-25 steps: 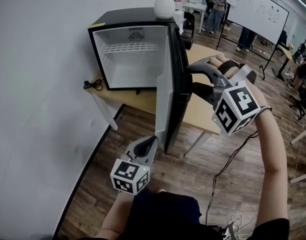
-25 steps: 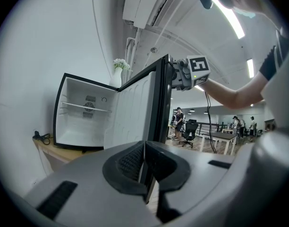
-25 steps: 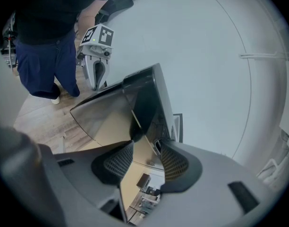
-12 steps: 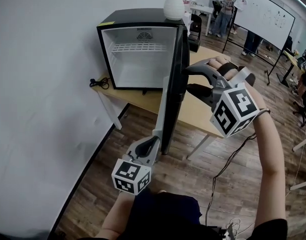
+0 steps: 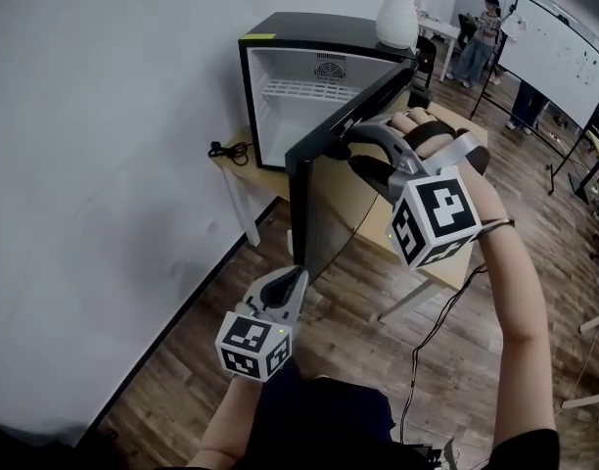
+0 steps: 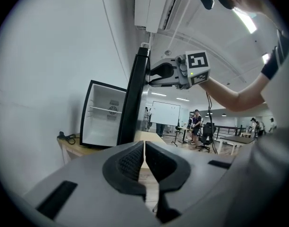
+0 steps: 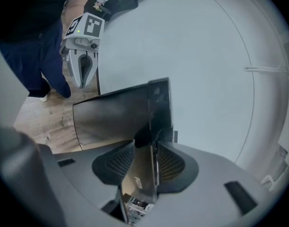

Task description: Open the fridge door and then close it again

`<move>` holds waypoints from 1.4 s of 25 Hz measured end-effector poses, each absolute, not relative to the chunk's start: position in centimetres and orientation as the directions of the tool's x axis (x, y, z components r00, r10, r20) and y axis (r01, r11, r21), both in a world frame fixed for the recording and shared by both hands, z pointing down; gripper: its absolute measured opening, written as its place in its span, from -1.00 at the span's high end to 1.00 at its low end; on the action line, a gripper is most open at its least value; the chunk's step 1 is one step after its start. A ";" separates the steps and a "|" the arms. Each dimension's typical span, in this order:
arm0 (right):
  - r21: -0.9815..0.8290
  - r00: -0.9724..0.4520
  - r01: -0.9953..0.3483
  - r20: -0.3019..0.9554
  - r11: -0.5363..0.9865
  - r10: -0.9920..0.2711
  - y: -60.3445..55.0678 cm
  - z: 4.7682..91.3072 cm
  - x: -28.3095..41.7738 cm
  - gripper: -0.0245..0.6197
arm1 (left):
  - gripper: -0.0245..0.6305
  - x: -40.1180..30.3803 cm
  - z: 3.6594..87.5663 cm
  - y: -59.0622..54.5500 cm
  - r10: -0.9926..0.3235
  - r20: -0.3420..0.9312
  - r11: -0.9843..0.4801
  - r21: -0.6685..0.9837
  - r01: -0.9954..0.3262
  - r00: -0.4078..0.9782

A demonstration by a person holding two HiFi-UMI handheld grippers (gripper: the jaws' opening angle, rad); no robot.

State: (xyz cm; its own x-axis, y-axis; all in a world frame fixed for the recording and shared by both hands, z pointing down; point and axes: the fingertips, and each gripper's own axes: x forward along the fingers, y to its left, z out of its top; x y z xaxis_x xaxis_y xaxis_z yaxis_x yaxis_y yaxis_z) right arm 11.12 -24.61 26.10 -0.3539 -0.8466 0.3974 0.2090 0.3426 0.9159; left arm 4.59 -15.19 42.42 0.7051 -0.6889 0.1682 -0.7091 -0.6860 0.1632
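A black mini fridge with a white inside stands on a wooden table. Its door hangs half open, hinged on the right. My right gripper grips the door's top edge near the free corner. In the right gripper view the door edge fills the gap of that gripper, whose jaws are closing, with both pads against it. My left gripper is shut on nothing, low in front of the door's bottom corner. The left gripper view shows its closed tips pointing at the door.
A white vase stands on the fridge top. A black cable lies on the table's left end by the white wall. A whiteboard and people are at the back right. A cord trails over the wood floor.
The door has swung leftward toward the fridge opening, and my right gripper has gone with it on the top edge. My left gripper has stayed low by the door's bottom.
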 end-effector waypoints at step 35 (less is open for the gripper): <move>0.902 -0.085 0.071 0.432 0.427 -0.898 -48.5 26.3 0.6 0.54 | 0.90 -6.5 41.5 -33.0 -0.683 0.181 -0.682 0.186 -0.707 0.707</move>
State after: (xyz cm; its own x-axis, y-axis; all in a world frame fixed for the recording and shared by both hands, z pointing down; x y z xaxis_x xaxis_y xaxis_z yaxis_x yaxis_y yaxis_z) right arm 0.64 -48.45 26.33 -0.0853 -0.8980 0.4317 0.0707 0.4267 0.9016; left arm -6.47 -32.97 41.46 0.7074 -0.6833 0.1807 -0.7068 -0.6824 0.1865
